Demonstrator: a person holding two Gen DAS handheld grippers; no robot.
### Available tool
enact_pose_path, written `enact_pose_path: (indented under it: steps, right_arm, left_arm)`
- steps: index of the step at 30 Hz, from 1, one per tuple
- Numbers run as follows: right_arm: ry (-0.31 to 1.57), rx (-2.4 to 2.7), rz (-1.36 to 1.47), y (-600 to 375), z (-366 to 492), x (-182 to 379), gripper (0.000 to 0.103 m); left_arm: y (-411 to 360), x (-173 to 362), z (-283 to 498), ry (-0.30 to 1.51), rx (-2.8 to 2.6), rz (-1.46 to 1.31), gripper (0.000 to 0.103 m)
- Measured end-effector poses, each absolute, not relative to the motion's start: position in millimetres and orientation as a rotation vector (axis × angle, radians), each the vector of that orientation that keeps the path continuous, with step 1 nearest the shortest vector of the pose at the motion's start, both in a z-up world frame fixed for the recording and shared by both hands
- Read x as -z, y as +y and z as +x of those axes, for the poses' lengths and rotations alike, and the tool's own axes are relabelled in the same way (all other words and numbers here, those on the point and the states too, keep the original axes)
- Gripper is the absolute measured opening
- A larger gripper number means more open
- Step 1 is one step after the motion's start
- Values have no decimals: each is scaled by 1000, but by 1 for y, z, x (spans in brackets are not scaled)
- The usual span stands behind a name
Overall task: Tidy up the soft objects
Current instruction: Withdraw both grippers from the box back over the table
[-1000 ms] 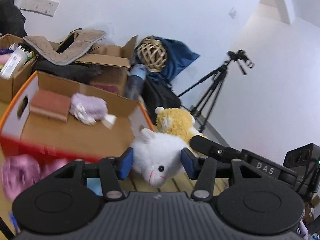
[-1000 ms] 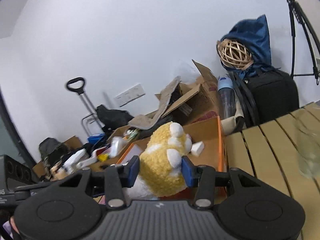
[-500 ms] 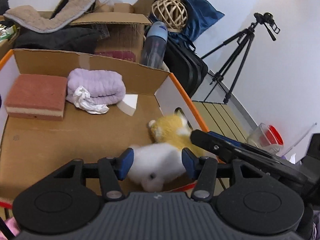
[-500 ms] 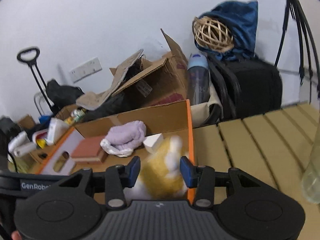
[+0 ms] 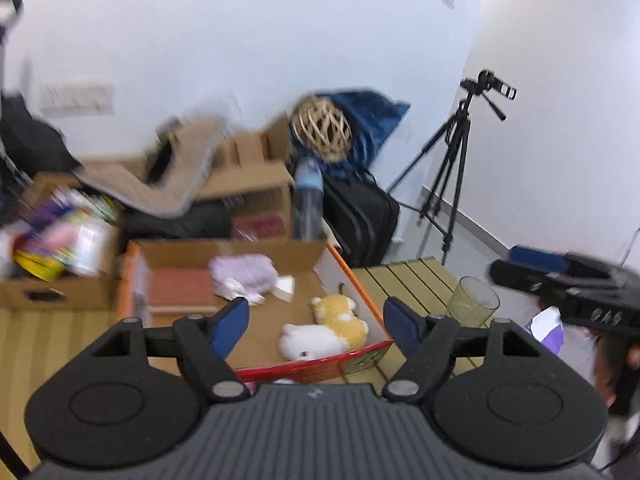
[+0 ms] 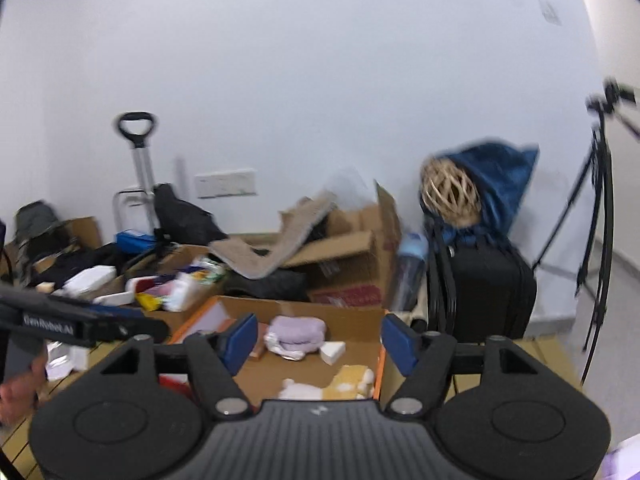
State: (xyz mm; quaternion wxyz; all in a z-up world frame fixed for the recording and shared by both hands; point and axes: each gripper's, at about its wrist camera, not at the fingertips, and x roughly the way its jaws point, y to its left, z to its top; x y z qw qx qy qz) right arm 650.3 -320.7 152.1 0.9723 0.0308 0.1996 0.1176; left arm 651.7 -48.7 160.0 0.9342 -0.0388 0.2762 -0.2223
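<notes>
The left hand-held gripper (image 5: 316, 320) is spread wide and holds nothing; its jaws have just been opening. Below and ahead of it, between the two blue pads as the left wrist view shows it, the white plush animal (image 5: 310, 342) lies on the floor of the open cardboard box with the orange rim (image 5: 360, 292). The yellow plush animal (image 5: 340, 314) lies touching it, a little farther from the gripper and near the right wall of the box.

The right hand-held gripper (image 6: 318, 338) is spread too and empty; its jaws have also just been opening. Both plush animals lie below it in the near right corner of the same box.

Farther ahead in the box lie the folded lilac towel (image 5: 244, 274), a small white wedge-shaped block (image 5: 285, 287) and a reddish-brown rectangular sponge (image 5: 180, 292). The box stands on the yellow slatted wooden desk (image 5: 404, 284), and to the right of the left gripper a clear drinking glass (image 5: 472, 306) stands on the same desk.
</notes>
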Motion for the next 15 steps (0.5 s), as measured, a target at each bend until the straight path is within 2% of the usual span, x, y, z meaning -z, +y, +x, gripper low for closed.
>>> enact_pose_path:
  steps: [5, 8, 11, 15]
  right_arm:
    - [345, -261, -5, -307, 584, -190, 76]
    - [324, -271, -21, -297, 545, -196, 77]
    - [297, -279, -18, -287, 503, -190, 81]
    - [271, -292, -18, -277, 437, -167, 82]
  left_arm:
    - [-21, -196, 570, 463, 402, -28, 83]
    - [-10, -206, 522, 412, 390, -26, 85]
    - [0, -202, 463, 327, 345, -7, 93]
    - [14, -177, 388, 262, 325, -4, 95]
